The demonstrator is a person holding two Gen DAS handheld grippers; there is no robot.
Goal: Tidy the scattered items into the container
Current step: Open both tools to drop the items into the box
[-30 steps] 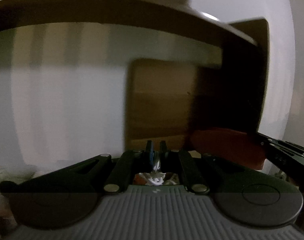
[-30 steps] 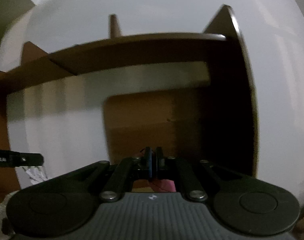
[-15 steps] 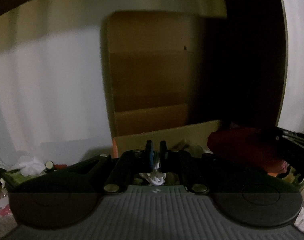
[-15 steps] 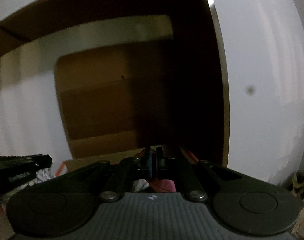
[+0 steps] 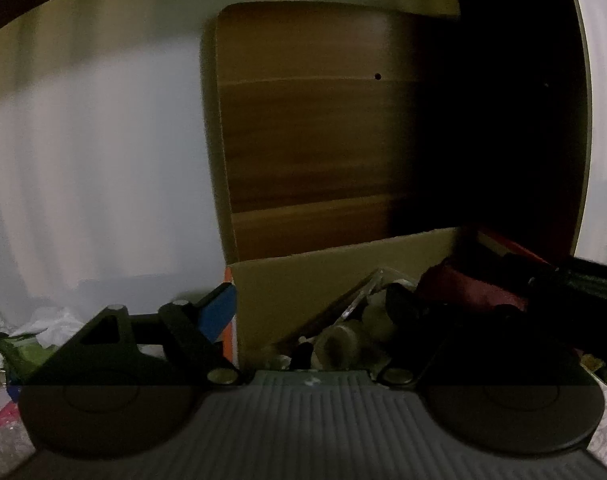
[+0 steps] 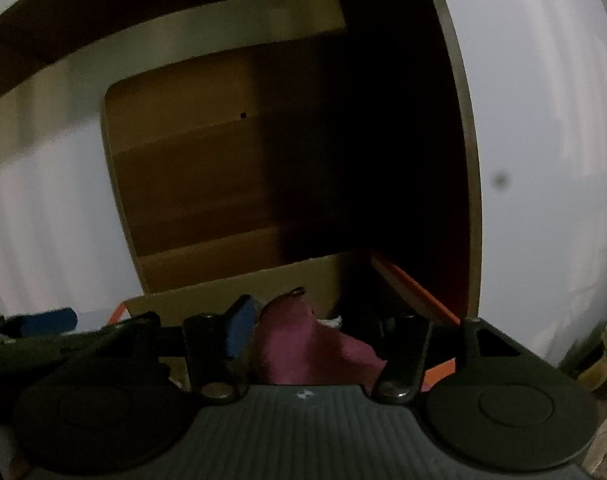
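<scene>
A cardboard box [image 5: 323, 280] with an orange rim [image 6: 415, 292] stands just ahead of both grippers and holds several dim items. My left gripper [image 5: 319, 316] hangs over the box with its jaws opening and standing wide, and its blue pad [image 5: 217, 312] is off to the left. Nothing is between them; a shiny wrapper [image 5: 359, 300] and round things lie below. My right gripper [image 6: 323, 328] also has its jaws opening. A pink-red cloth [image 6: 299, 336] lies in the gap beside the blue pad [image 6: 241, 328], and I see no grip on it. The same cloth [image 5: 463, 288] shows dark red in the left wrist view.
A brown wooden panel [image 5: 303, 140] rises behind the box, with a dark side wall [image 6: 455, 160] on its right and a pale wall to the left. White crumpled paper [image 5: 51, 320] and green clutter [image 5: 15, 348] lie left of the box. The other gripper [image 5: 575, 284] reaches in from the right.
Both grippers have sunk towards the box and gone from shut to open. The white crumpled thing is gone from the left jaws. The pink cloth now sits loose between the right jaws.
</scene>
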